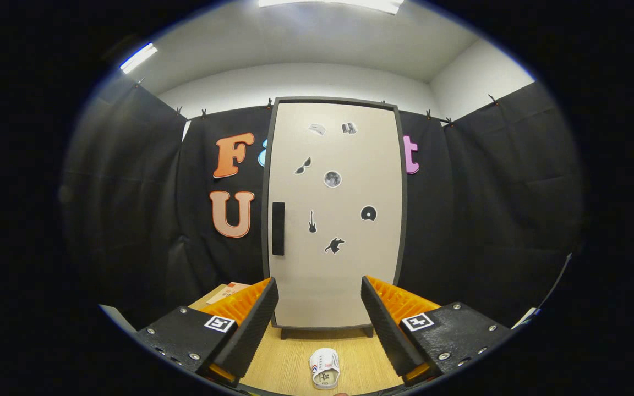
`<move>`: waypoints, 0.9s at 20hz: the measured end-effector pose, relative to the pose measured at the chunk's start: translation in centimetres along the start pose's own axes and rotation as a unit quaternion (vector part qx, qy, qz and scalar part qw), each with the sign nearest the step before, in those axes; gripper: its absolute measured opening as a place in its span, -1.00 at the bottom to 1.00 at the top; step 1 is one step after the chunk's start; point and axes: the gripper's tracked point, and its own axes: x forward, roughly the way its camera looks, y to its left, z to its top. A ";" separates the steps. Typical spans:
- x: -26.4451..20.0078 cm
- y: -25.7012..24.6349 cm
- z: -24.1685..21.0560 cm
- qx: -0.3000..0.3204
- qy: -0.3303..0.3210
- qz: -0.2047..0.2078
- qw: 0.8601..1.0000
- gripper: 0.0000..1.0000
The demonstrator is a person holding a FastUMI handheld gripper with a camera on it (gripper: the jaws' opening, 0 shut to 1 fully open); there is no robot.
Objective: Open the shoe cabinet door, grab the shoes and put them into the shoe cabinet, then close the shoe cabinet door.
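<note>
Cabinet door [334, 214]: shut; we see a beige panel in a dark frame, standing upright on short feet at the far end of the wooden floor [289, 360], straight ahead of the fingers and well beyond them.
Door handle [278, 228]: black vertical bar on the panel's left edge, about mid-height.
Stickers [332, 179]: we count several small dark ones scattered over the panel; what each depicts is too small for us to confirm.
Shoe [324, 368]: white slipper-type shoe with small coloured markings, lying on the wooden floor in the gap between the two fingers, closer to us than the cabinet and well apart from it. We see one shoe; neither finger touches it.
Gripper [320, 305]: fingers spread wide, holding nothing. We see the black ribbed pads [251, 330] facing each other across the gap, with orange backing and a square marker on each black base.
Reddish flat item [229, 291]: lying on the floor behind the left finger, partly hidden; we cannot tell what it is.
Surroundings: black cloth wall [460, 220] behind and on both sides of the cabinet; white ceiling with lights above.
</note>
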 end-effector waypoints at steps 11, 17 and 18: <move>3.5 2.2 0.3 -0.007 0.002 0.003 1.000 0.89; 11.1 5.9 1.5 -0.019 -0.011 0.016 1.000 0.89; 12.5 6.5 1.5 -0.022 -0.012 0.018 1.000 0.89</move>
